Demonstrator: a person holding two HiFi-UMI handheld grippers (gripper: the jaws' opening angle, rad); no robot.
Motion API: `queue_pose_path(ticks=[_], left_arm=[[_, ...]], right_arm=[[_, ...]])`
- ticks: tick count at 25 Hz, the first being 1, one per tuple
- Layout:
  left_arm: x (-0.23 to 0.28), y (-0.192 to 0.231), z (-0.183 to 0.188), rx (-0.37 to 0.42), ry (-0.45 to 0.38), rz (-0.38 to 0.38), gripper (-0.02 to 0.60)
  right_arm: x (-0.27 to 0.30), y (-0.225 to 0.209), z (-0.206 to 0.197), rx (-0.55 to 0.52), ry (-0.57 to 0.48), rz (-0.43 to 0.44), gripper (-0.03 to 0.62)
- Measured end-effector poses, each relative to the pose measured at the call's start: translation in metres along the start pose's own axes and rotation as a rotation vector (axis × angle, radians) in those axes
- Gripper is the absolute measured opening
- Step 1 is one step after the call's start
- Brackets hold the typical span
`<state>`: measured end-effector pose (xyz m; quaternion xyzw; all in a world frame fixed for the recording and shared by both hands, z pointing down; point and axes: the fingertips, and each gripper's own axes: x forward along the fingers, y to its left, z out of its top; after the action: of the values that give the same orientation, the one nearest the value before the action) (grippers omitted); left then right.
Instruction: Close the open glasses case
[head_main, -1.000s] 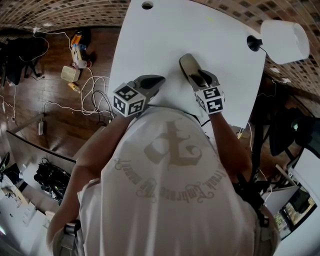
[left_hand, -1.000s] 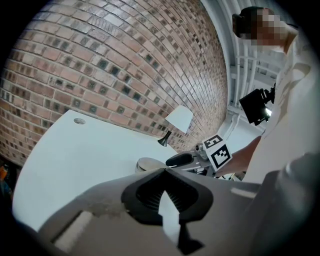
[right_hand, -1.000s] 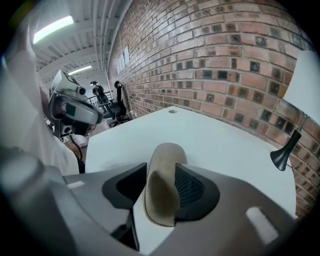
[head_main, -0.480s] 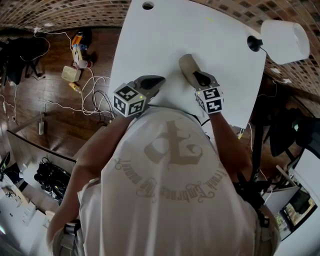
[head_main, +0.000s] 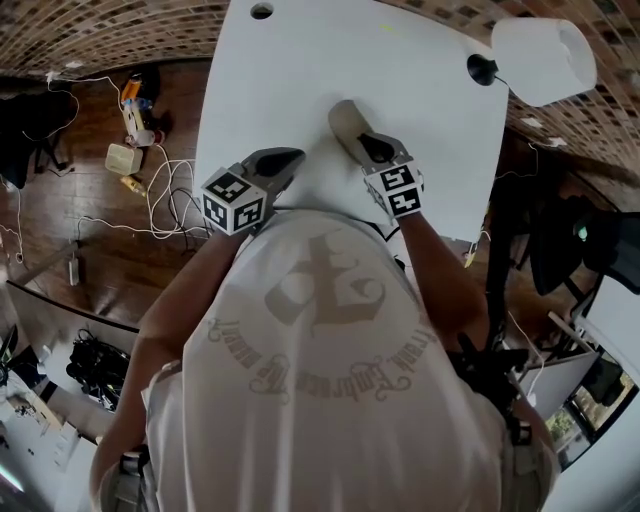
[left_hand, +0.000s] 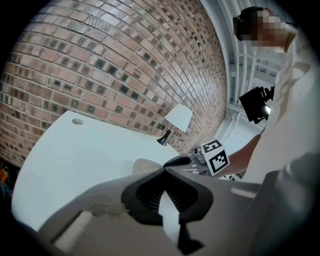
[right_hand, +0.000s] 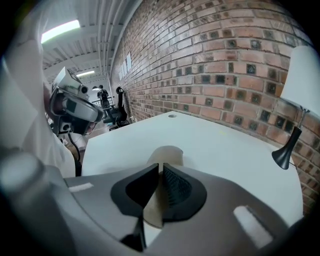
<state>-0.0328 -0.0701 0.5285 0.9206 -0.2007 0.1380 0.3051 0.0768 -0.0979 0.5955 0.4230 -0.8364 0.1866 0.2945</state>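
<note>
A beige glasses case lies on the white table; it also shows in the left gripper view as the case and in the right gripper view as the case. My right gripper sits over its near end. Its jaws have just been closing and now stand almost together at the right gripper, with beige case material between the pads. My left gripper rests to the left of the case, apart from it. The left gripper has its tips together and holds nothing.
A white-shaded lamp on a black base stands at the table's far right corner. A cable hole is at the far left edge. Cables and small devices lie on the wooden floor to the left.
The right jaws went from wide open around the case's near end to nearly together on it. The case now looks flatter. The left gripper kept still.
</note>
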Motion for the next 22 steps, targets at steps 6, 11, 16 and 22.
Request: queue_pose_path(ticks=[6,11,16,22], left_arm=[[0.009,-0.008,0.004,0.016,0.002,0.004,0.005],[0.016,-0.013,0.003,0.02,0.005,0.012,0.005],[0.025,-0.023,0.005,0.035,0.007,0.014,0.005],[0.04,-0.032,0.014,0.057,-0.01,0.017,0.005]], right_arm=[[-0.002,-0.009,-0.003,0.173,-0.045,0.06,0.031],[-0.009,-0.02,0.001,0.199,-0.081,0.063,0.031],[-0.021,-0.034,0.008,0.213,-0.131,0.056,0.031],[-0.051,-0.041,0.021,0.239,-0.236,0.072,0.02]])
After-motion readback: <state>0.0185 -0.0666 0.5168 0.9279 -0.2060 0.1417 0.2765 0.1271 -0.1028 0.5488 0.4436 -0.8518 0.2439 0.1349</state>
